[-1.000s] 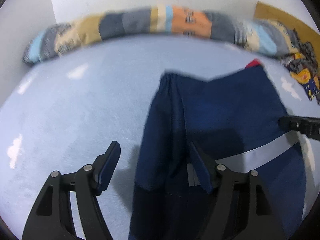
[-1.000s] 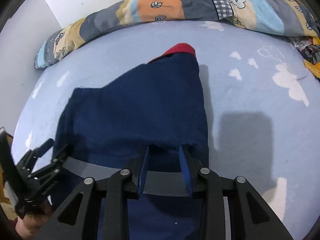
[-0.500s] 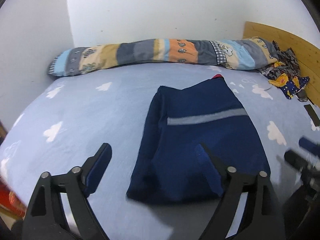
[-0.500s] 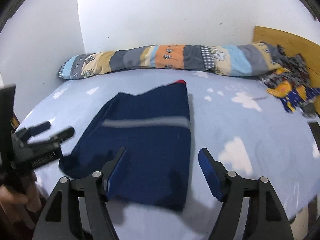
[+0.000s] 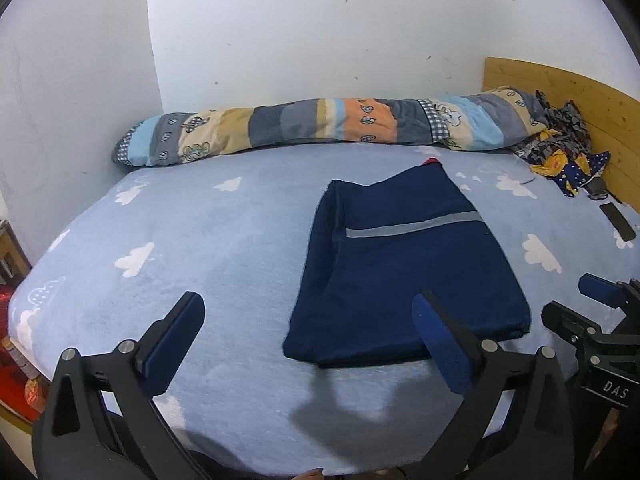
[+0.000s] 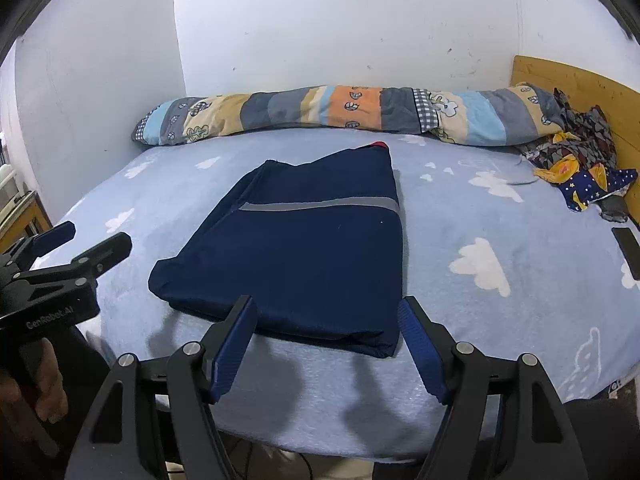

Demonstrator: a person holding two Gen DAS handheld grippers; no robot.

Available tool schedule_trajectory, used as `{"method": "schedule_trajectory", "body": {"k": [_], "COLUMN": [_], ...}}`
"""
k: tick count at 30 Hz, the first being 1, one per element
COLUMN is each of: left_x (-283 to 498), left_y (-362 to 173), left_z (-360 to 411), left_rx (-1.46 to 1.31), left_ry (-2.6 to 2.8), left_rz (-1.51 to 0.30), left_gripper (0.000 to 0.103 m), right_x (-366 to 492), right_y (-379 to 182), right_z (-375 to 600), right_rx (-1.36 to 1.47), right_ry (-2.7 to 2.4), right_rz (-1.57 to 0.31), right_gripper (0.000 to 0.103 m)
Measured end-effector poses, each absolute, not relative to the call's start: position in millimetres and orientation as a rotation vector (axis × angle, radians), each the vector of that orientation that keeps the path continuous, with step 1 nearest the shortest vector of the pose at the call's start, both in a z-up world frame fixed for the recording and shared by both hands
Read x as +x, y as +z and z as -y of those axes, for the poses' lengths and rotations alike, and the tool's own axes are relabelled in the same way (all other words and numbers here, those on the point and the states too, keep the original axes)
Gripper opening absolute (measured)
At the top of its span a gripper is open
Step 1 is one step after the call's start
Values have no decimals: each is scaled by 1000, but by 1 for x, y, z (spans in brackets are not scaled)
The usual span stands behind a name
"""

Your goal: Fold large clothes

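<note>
A navy garment point(image 5: 400, 264) with a grey stripe lies folded flat on the light blue bed point(image 5: 200, 240); a bit of red shows at its far end. My left gripper point(image 5: 308, 304) hovers in front of its near edge, jaws opening wide, with nothing between them. In the right wrist view the same garment point(image 6: 312, 256) lies ahead of my right gripper point(image 6: 328, 306), which is open and empty just short of the near fold. Each gripper shows in the other's view: the left gripper point(image 6: 80, 236) at the left, the right gripper point(image 5: 572, 298) at the right.
A long rolled patchwork quilt point(image 5: 320, 124) runs along the white wall at the back. Crumpled clothes point(image 5: 568, 156) lie by the wooden headboard point(image 5: 560, 92) on the right, with a dark phone point(image 5: 618, 220) nearby. Red items point(image 5: 12, 380) sit off the bed's left edge.
Both grippers have let go of the navy garment, opened, and drawn back and up from it. The garment now lies folded with the grey stripe across its middle.
</note>
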State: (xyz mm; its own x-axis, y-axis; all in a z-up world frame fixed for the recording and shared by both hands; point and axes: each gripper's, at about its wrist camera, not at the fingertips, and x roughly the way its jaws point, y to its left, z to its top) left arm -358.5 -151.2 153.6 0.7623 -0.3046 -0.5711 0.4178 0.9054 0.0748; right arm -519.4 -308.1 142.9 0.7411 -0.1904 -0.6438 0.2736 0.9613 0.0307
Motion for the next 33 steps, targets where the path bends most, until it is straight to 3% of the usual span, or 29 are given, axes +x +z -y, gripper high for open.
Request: {"method": "schedule_trajectory", "body": {"k": [33], "left_x": [-350], "left_y": [151], "left_z": [152], "left_rx": [213], "left_ry": [-395], "left_rz": [-648], "left_gripper": [103], "right_x": [-514], "right_y": [132], "right_z": [303], "right_rx": [118], "right_ry": [-263], "right_rz": [-725], "right_gripper": [75]}}
